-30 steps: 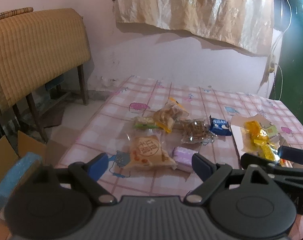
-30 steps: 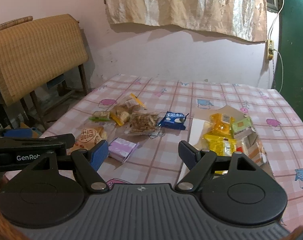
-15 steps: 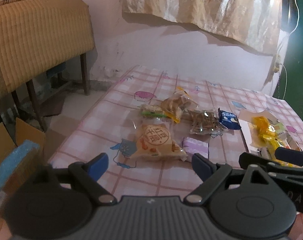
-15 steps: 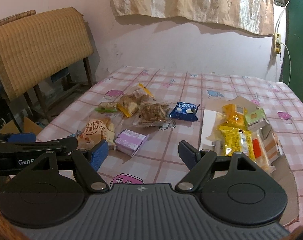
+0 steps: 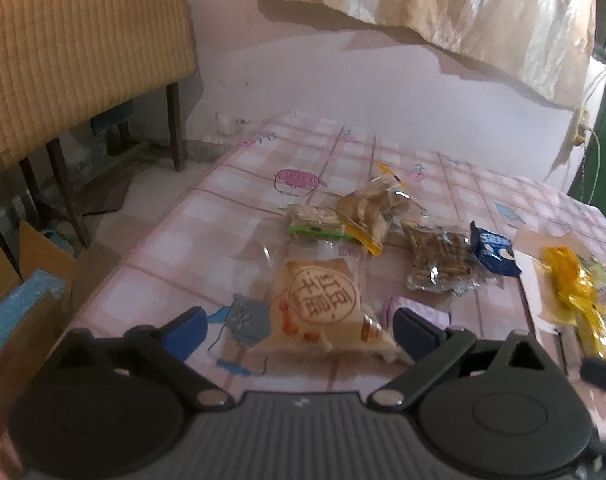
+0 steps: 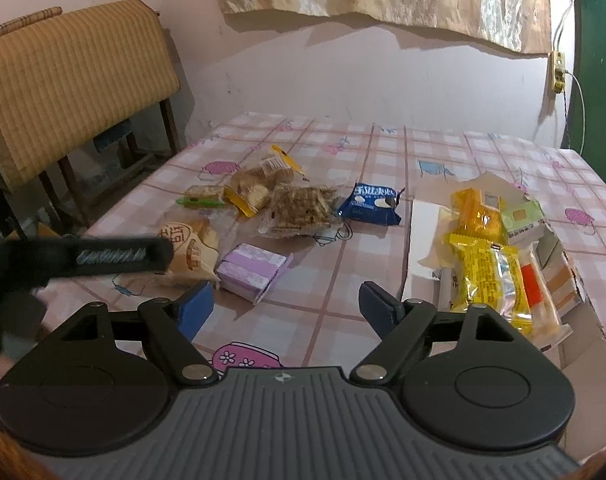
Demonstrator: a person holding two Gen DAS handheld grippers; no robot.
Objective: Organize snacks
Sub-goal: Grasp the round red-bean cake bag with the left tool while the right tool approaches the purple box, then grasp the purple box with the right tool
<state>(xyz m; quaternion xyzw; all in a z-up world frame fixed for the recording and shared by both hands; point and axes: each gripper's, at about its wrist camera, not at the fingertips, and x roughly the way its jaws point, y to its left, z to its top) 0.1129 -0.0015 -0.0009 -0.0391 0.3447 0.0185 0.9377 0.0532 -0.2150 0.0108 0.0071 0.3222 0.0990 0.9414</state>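
Note:
Snack packets lie on the pink checked table (image 6: 383,152). My left gripper (image 5: 297,322) hangs low over the tan pastry packet with red print (image 5: 319,304). Its jaws are opening wide, with the packet's near end between the fingers and the pads not pressing on it. A purple packet (image 5: 419,312) sits by the right finger. Beyond are a green-edged cracker pack (image 5: 315,222), a chip bag (image 5: 373,210), a brown cracker pack (image 5: 439,264) and a blue cookie packet (image 5: 493,254). My right gripper (image 6: 287,300) stands open and empty near the purple packet (image 6: 253,270).
An opened cardboard box (image 6: 423,240) at the right holds yellow and orange snacks (image 6: 483,272). A bench with a woven tan cover (image 6: 71,72) stands left of the table. A carton with blue foam (image 5: 19,300) sits on the floor. A green door (image 6: 599,60) is at the far right.
My left gripper has come forward and down onto the tan pastry packet, and its jaws stand wider. The right gripper has sunk a little toward the table.

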